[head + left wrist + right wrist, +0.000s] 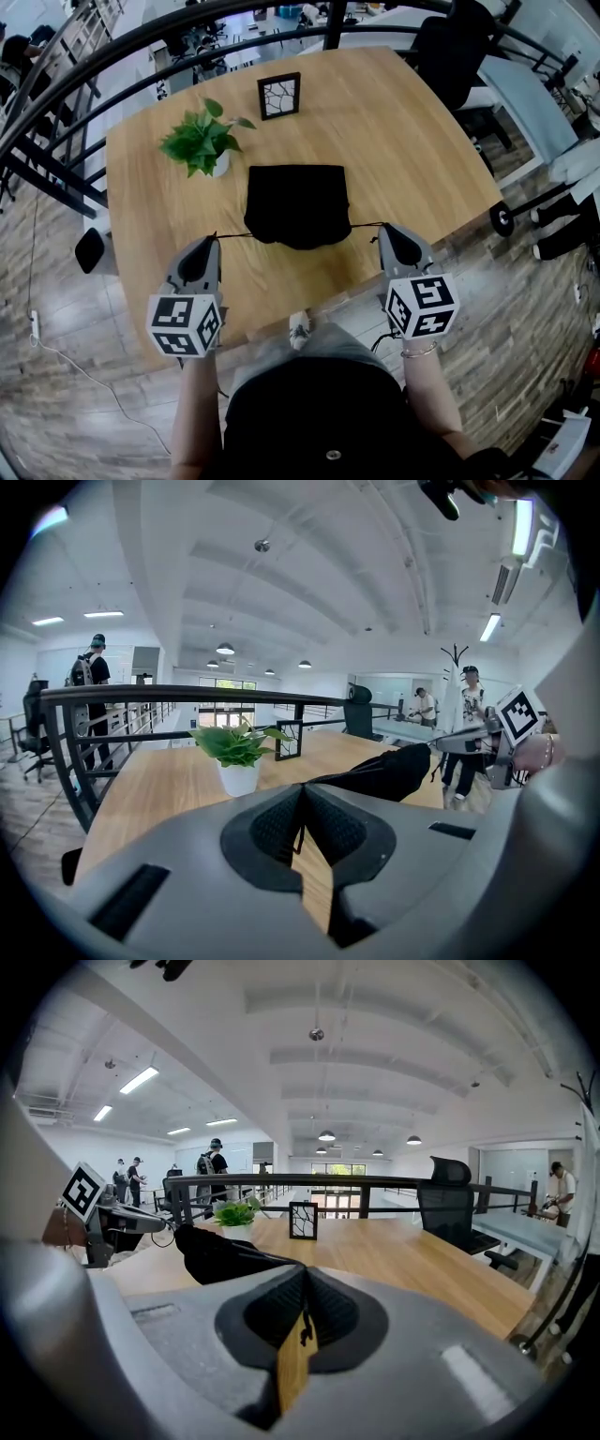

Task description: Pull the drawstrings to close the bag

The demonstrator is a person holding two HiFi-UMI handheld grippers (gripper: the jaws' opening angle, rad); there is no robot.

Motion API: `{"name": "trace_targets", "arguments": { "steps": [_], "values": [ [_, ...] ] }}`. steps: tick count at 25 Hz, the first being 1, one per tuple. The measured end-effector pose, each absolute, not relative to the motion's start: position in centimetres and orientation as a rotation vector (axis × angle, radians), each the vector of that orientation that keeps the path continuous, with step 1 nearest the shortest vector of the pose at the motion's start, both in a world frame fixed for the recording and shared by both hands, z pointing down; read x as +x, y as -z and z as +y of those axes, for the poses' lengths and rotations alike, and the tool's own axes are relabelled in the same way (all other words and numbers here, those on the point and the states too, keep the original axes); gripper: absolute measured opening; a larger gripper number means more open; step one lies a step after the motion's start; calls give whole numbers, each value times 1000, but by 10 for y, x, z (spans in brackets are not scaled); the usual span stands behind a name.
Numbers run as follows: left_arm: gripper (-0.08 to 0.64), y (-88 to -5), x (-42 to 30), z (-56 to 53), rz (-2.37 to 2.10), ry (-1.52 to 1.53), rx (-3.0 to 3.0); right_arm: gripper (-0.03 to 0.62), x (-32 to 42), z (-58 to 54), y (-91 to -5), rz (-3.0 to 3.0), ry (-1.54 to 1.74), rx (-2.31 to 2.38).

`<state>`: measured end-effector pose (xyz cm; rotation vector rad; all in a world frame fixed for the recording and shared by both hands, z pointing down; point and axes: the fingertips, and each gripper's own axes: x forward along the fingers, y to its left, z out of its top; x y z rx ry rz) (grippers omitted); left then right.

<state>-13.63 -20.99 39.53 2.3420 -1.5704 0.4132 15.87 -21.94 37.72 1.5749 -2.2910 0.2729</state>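
A black drawstring bag (296, 204) lies on the wooden table (412, 150), its mouth toward me and lifted a little. A thin black drawstring (234, 235) runs taut from the mouth's left side to my left gripper (216, 239), which is shut on it. A second drawstring (367, 225) stretches right to my right gripper (381, 229), likewise shut on it. In the left gripper view the jaws (302, 803) meet, with the string (299, 838) pinched between them and the bag (384, 771) beyond. The right gripper view shows closed jaws (305, 1288), a string end (306, 1330) and the bag (220, 1252).
A potted green plant (204, 141) stands left of the bag, and a small black picture frame (279, 96) stands behind it. A black office chair (450, 47) is at the far right corner. A black railing (112, 56) curves around the table. Both grippers hover over the near table edge (309, 305).
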Motion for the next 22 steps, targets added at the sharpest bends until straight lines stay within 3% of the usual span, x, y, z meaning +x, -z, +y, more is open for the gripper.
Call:
{"name": "trace_targets", "arguments": {
  "steps": [22],
  "values": [
    [23,-388,-152,-203,-1647,-347,2305,0,179,-215,-370,-2298,-276,1631]
  ]
}}
